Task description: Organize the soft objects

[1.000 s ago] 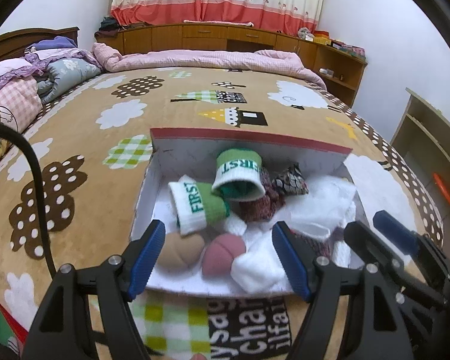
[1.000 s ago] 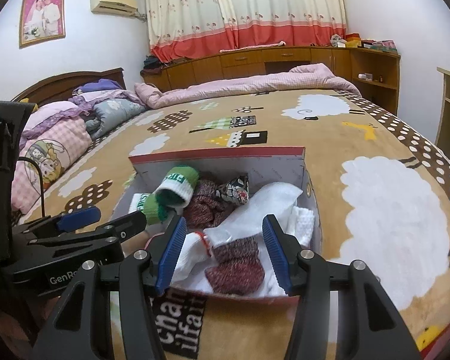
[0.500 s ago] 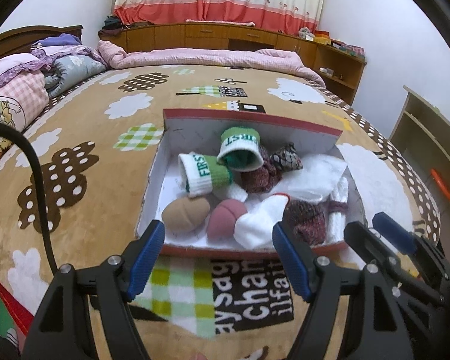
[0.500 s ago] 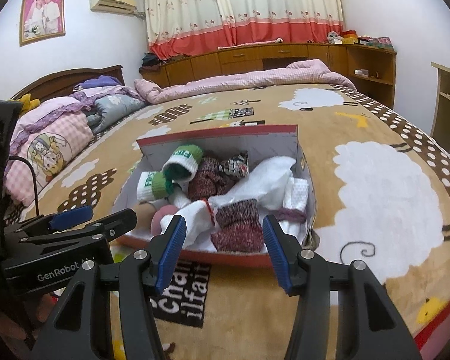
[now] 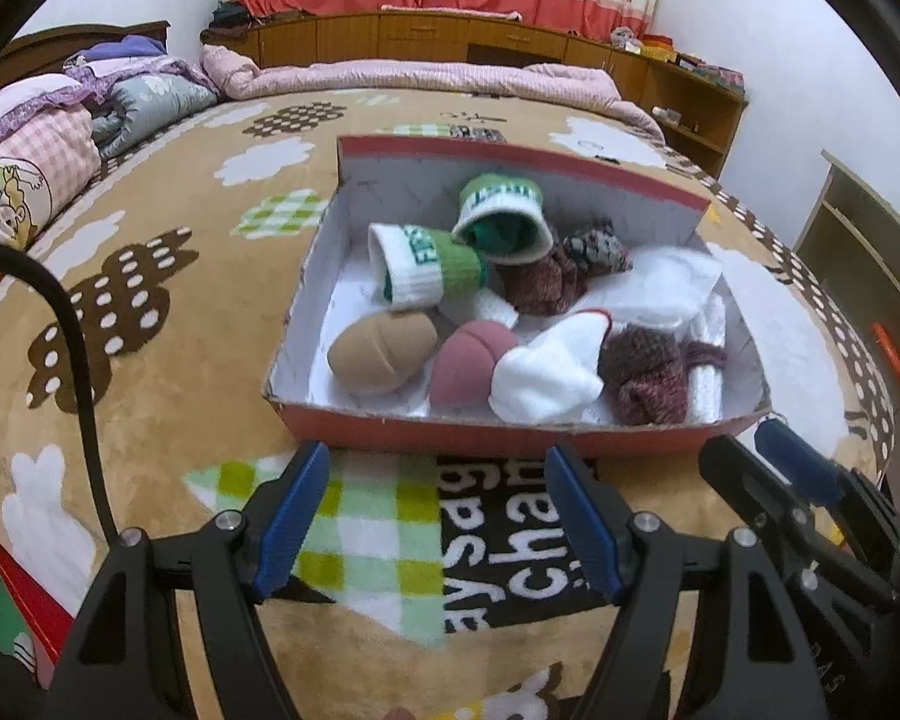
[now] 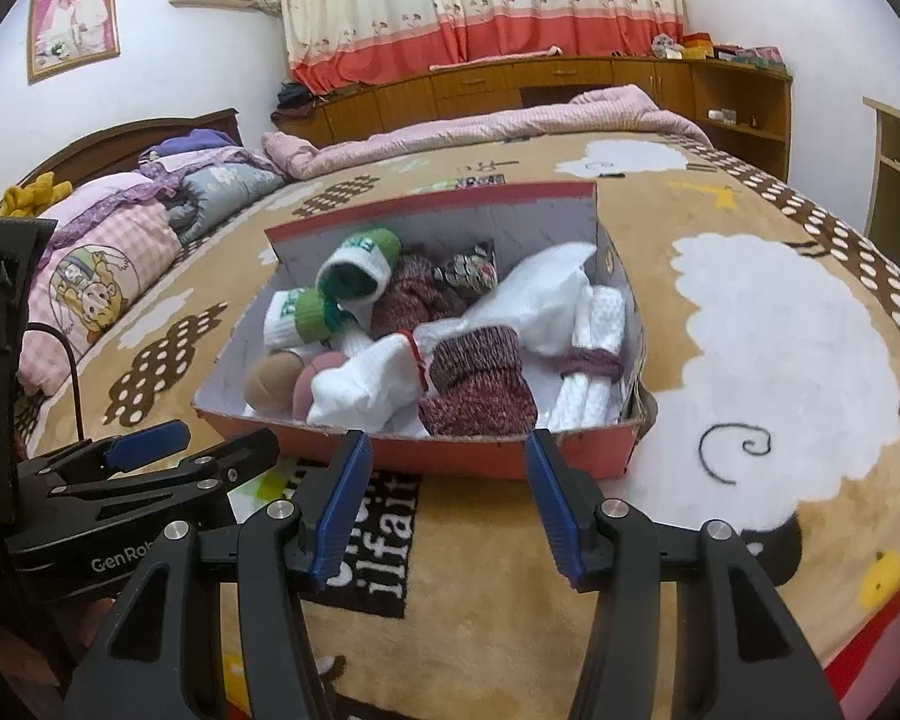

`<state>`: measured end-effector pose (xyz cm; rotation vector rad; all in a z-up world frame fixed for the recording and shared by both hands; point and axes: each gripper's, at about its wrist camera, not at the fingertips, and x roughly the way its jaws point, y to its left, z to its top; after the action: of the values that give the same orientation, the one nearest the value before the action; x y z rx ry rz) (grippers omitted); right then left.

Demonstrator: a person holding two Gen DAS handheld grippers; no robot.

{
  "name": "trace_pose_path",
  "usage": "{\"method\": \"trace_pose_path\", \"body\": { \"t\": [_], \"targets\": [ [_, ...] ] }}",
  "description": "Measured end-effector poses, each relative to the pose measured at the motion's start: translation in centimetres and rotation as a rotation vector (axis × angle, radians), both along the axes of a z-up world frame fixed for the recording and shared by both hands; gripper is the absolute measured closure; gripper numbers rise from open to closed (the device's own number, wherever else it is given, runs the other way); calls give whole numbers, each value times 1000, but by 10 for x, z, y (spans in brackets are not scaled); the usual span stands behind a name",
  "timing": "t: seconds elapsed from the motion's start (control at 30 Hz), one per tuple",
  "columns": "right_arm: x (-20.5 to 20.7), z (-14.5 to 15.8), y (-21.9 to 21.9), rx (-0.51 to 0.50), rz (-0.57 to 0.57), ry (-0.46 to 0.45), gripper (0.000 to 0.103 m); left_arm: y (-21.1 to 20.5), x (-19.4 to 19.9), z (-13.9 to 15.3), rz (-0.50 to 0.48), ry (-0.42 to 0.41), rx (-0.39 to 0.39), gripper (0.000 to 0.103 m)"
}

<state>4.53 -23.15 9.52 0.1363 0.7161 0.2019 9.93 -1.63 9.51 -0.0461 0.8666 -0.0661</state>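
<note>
A red cardboard box (image 5: 450, 433) with white inner walls sits on the bed and holds several rolled socks. Among them are a tan ball (image 5: 384, 351), a pink ball (image 5: 471, 369), a white sock (image 5: 546, 372), a maroon knit pair (image 5: 648, 378) and two green-and-white socks (image 5: 432, 264). My left gripper (image 5: 437, 459) hangs open and empty just short of the box's near wall. My right gripper (image 6: 447, 444) is also open and empty, at the same wall (image 6: 600, 450), with the maroon pair (image 6: 480, 384) straight ahead. Each gripper shows in the other's view, the right gripper (image 5: 798, 480) and the left gripper (image 6: 150, 444).
The box rests on a tan blanket (image 5: 150, 312) with clouds and lettering. Folded quilts and pillows (image 6: 108, 258) lie at the left, and a pink quilt (image 5: 426, 75) along the far edge. Wooden cabinets (image 6: 510, 84) line the back wall. A shelf unit (image 5: 870, 240) stands right. A black cable (image 5: 84, 396) hangs left.
Both grippers have pulled back from the box and sunk lower. Their fingers, which stood over the socks, now stand before the near wall. The jaws kept their width.
</note>
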Motion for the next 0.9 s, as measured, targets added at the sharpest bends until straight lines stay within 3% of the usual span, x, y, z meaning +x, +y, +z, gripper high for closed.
{"method": "trace_pose_path", "body": {
  "t": [0.9],
  "targets": [
    [5, -25, -5, 12, -18, 70, 49, -9, 8, -28, -14, 60, 28, 25]
  ]
}}
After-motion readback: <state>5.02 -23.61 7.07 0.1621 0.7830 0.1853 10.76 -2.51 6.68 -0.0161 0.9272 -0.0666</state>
